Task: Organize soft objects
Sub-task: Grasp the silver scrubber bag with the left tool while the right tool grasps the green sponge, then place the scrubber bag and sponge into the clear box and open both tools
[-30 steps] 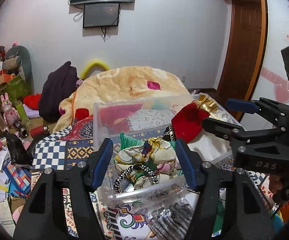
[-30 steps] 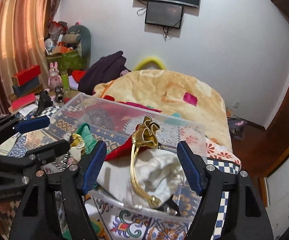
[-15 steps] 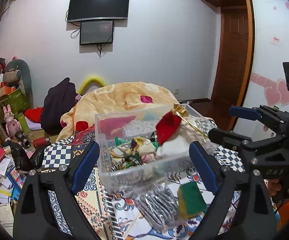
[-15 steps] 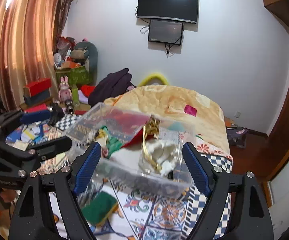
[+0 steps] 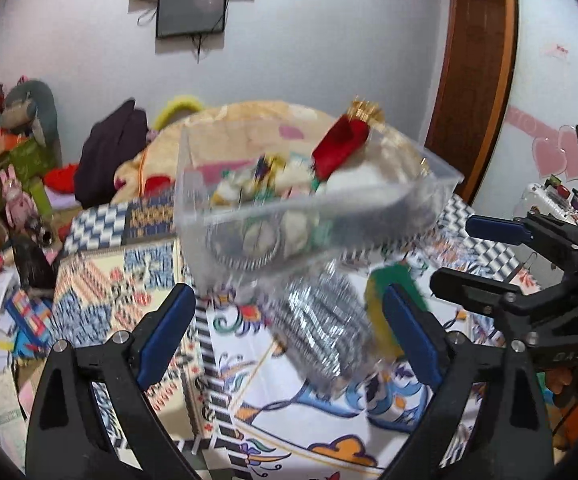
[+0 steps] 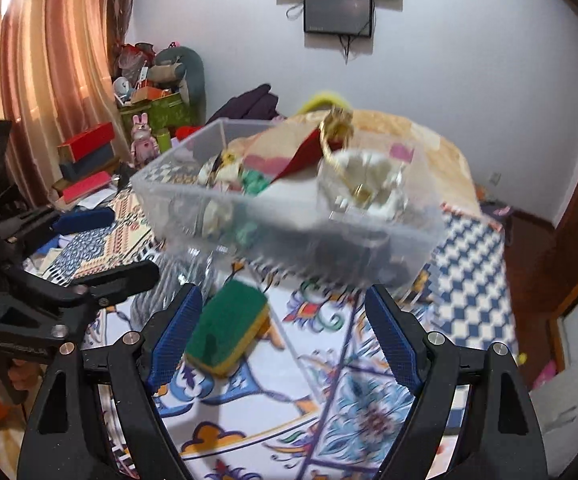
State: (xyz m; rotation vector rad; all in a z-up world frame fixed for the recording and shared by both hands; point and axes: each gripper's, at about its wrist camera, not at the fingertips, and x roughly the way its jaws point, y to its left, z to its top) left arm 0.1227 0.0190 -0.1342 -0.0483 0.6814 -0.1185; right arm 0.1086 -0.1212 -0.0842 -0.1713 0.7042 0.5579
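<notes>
A clear plastic bin (image 5: pixel 441 180) sits on the patterned bed cover, blurred; it also shows in the right wrist view (image 6: pixel 429 236). It holds soft things: a red cloth with gold trim (image 5: pixel 341 146), a white fabric piece (image 6: pixel 365 168) and a patterned scarf (image 5: pixel 257 184). In front of it lie a green and yellow sponge (image 6: pixel 227 326) and a silver crinkled bag (image 5: pixel 321 316). My left gripper (image 5: pixel 289 332) is open and empty, just short of the bin. My right gripper (image 6: pixel 279 332) is open and empty, with the sponge between its fingers' line of view.
The patterned bed cover (image 6: pixel 369 412) spreads under everything. A yellow blanket heap (image 5: pixel 249 120) lies behind the bin. Toys, boxes and a dark garment (image 5: pixel 109 156) crowd the left side. A wooden door (image 5: pixel 477 60) stands at right.
Both grippers have pulled back and away from the bin and opened wider. The sponge and the silver bag have come into view in front of the bin.
</notes>
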